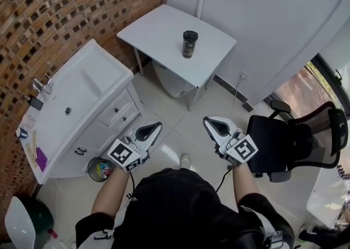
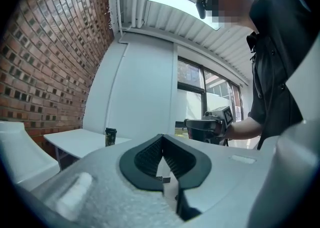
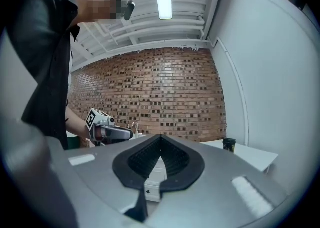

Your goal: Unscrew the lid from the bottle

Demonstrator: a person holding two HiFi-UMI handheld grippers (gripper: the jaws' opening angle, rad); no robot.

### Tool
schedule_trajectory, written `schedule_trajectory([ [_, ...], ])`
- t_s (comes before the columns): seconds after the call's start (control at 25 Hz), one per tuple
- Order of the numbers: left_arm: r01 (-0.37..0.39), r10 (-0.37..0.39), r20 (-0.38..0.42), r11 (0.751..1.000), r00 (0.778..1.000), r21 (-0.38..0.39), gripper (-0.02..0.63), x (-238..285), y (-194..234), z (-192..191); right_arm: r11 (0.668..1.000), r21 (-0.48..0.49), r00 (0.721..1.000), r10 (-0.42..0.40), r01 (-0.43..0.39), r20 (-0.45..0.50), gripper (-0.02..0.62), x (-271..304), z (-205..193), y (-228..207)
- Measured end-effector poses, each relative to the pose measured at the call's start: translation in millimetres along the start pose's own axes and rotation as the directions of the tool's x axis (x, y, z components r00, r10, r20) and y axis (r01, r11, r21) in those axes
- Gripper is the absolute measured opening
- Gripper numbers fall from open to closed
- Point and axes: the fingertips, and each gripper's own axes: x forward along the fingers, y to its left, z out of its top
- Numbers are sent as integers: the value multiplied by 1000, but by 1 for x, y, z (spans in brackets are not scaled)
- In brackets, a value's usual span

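Left gripper (image 1: 156, 128) and right gripper (image 1: 209, 122) both have jaws together, empty; bottle (image 1: 190, 44) stands at 12 o'clock on table (image 1: 158, 29).

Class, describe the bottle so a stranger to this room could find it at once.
Start at the brick wall, then the white table in the corner beside it. The bottle stands upright on it: a dark cylinder with a black lid, the only thing on that tabletop.

A white table (image 1: 164, 32) carries 1 dark bottle (image 1: 190, 44), upright.
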Motion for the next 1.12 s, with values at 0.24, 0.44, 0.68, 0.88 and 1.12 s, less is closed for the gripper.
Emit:
schedule_trajectory([
  [0.24,-48,48,13,999,999,-9,2,79,21,15,998,0,998,70,-70,6,6,-3,2,-61],
  [0.44,-37,37,55,999,998,0,2,135,22,25,996,19,995,88,-89,37,6,-6,4,-98],
  [0.68,-24,25,28,999,999,-32,2,152,33,6,996,22,996,91,-91,6,6,1,-12,-128],
  [0.88,-16,18,34,998,999,-61,2,170,74,-1,998,-11,998,62,-62,-12,6,27,-17,-160],
  [1.12,48,-47,34,998,998,-32,2,214,133,11,999,-29,1000,22,-23,-9,6,72,-10,-209],
])
